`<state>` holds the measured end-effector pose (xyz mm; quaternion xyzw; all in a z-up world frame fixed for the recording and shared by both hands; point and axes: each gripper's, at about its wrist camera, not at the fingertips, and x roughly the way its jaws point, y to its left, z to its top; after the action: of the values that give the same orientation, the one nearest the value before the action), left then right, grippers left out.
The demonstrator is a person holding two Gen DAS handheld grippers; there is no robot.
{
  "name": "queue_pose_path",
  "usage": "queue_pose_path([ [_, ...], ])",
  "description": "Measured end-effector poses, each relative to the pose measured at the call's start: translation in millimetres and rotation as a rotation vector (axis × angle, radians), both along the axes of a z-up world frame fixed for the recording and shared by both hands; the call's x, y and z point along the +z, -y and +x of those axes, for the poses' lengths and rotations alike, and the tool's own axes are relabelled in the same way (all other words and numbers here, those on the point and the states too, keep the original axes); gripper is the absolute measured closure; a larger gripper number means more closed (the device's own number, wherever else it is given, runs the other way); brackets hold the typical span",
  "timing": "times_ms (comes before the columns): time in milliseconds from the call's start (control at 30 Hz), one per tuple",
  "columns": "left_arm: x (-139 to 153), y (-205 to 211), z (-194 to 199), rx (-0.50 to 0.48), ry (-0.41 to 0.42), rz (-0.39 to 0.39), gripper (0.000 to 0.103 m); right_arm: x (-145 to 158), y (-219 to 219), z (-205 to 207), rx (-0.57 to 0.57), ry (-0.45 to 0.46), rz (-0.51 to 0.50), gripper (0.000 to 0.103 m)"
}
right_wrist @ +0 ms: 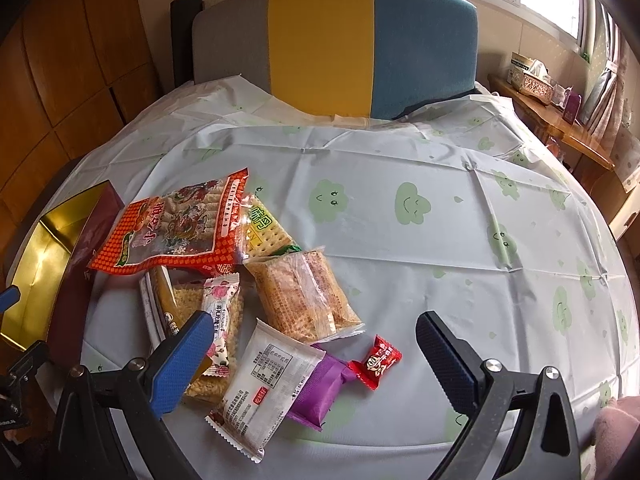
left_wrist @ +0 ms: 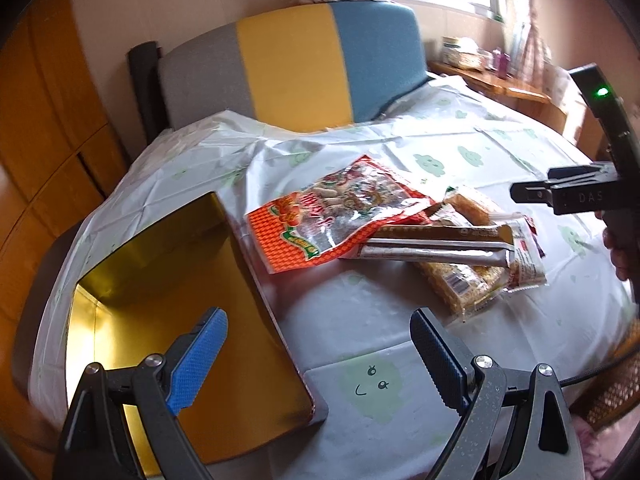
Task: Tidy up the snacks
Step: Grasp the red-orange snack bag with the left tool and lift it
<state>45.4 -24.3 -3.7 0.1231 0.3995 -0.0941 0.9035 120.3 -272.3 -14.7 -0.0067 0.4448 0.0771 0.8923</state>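
Note:
A pile of snacks lies on the round table. On top is a big orange bag [left_wrist: 336,216] [right_wrist: 176,228], its corner resting on the rim of a gold-lined box [left_wrist: 168,300] [right_wrist: 44,256] at the left. Beside it lie long stick packs [left_wrist: 436,244], a cracker pack [right_wrist: 308,296], a white packet [right_wrist: 268,380], a purple packet [right_wrist: 320,392] and a small red candy [right_wrist: 378,362]. My left gripper [left_wrist: 316,356] hangs open over the box's right edge, empty. My right gripper [right_wrist: 316,364] is open above the white and purple packets, holding nothing; it shows side-on at the right [left_wrist: 532,192].
The table wears a pale cloth with green cloud faces [right_wrist: 408,204]. A chair with a grey, yellow and blue back [right_wrist: 340,48] stands behind it. A wooden shelf with boxes [right_wrist: 536,84] runs along the right wall, under a window. Wooden panels are at the left.

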Motion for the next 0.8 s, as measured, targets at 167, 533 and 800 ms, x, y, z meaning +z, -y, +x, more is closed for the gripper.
queue_pose_path([
  [167, 5.8, 12.5, 15.4, -0.166, -0.023, 0.068, 0.01, 0.9, 0.5, -0.1, 0.001, -0.002, 0.009, 0.001],
  [533, 9.1, 25.4, 96.5, -0.288, -0.122, 0.085, 0.009, 2.5, 5.4, 0.5, -0.019, -0.005, 0.027, 0.001],
  [800, -11.9, 57.4, 152.4, -0.44, -0.192, 0.178, 0.002, -0.4, 3.6, 1.5, -0.007, -0.022, 0.037, 0.001],
])
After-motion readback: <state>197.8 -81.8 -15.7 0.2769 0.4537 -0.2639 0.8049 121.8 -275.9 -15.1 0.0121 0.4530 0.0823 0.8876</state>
